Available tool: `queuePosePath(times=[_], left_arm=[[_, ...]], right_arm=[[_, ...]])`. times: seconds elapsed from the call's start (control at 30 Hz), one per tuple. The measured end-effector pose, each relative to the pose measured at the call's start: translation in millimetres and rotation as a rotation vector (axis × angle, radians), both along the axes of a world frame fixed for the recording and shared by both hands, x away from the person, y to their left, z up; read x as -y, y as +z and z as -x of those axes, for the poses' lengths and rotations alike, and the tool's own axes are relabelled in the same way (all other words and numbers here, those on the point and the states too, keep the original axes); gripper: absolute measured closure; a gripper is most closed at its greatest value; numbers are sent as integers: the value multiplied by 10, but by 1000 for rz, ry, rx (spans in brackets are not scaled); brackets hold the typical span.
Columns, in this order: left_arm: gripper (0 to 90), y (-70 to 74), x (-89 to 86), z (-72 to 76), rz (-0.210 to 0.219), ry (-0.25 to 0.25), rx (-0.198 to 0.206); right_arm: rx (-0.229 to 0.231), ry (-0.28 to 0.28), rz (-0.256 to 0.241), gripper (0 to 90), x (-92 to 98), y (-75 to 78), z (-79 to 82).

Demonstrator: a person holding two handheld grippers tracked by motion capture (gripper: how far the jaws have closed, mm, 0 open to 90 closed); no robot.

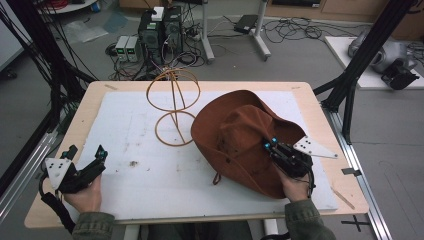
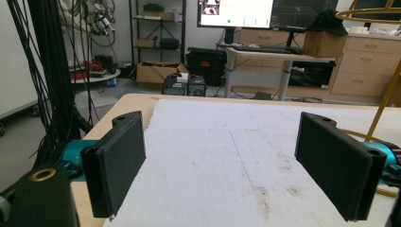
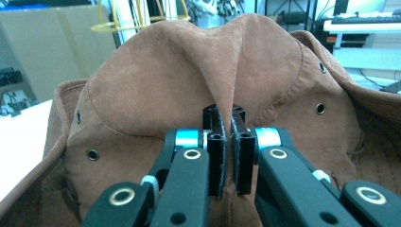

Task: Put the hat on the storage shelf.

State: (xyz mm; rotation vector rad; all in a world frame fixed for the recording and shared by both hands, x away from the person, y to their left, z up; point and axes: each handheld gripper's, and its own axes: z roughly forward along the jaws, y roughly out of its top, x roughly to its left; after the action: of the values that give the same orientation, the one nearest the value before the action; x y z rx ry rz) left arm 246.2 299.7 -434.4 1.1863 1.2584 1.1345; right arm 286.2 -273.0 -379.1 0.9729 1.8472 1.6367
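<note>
A brown suede hat [image 1: 240,135] lies on the white mat, right of the middle. My right gripper [image 1: 270,146] is shut on a pinched fold of the hat's crown [image 3: 227,71]; in the right gripper view the cloth runs down between the two black jaws. A golden wire hat stand [image 1: 173,107] stands upright just left of the hat, behind the centre. My left gripper [image 1: 86,155] rests open near the mat's front left corner. Its two black pads [image 2: 118,156] stand wide apart over bare mat.
A white mat [image 1: 140,150] covers most of the wooden table [image 1: 90,95]. Black frame posts [image 1: 360,60] rise at the table's right and left. Computers and cables sit on the floor behind. A small dark speck [image 1: 133,163] lies on the mat.
</note>
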Motion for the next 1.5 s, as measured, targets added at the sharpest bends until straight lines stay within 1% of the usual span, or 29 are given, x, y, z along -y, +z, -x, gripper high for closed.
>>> queuePosePath(times=[0.13,0.33,0.47,0.53,0.57,0.6,0.67,0.73,0.77,0.83,0.87,1.03,1.1,1.2,1.27,1.3,1.4,1.5], left_arm=[[171,-1,1,-1,1,-1,-1],[171,-3,2,0,4,-3,-2],[171,2,-1,7,6,-3,1],[171,2,-3,7,9,-4,2],[171,2,-3,6,9,-4,1],[171,1,-3,6,9,-5,0],[171,0,-1,6,10,-5,0],[171,-2,-1,6,15,-6,-1],[171,-2,-3,9,24,-5,3],[172,1,-4,16,28,-4,6],[172,1,-5,19,29,-6,6],[173,-11,-1,14,36,-14,2],[173,-10,4,14,36,-13,6],[172,-13,-4,14,35,-12,3],[172,-19,-6,8,29,-12,-1],[172,-24,-5,4,21,-12,-5],[172,-32,3,-4,19,-17,-7],[173,-27,15,-4,18,-20,-3]], right_arm=[[18,1,-38,879,34,36,25],[68,14,-87,879,76,80,68],[95,14,-133,879,92,98,89],[104,10,-166,879,105,101,98],[109,16,-178,879,114,104,101],[116,14,-185,879,118,108,103],[134,9,-217,878,130,117,112],[166,-14,-238,878,127,135,148],[187,-19,-242,878,127,152,160],[210,-28,-248,878,104,201,189],[220,-21,-250,878,102,214,186],[225,-10,-236,878,53,247,170],[218,-1,-247,878,29,256,143],[227,6,-255,878,-9,280,97],[215,21,-273,878,-46,303,54],[216,20,-284,878,-70,313,35],[215,38,-299,877,-176,351,-28],[221,57,-294,877,-313,402,-93]])
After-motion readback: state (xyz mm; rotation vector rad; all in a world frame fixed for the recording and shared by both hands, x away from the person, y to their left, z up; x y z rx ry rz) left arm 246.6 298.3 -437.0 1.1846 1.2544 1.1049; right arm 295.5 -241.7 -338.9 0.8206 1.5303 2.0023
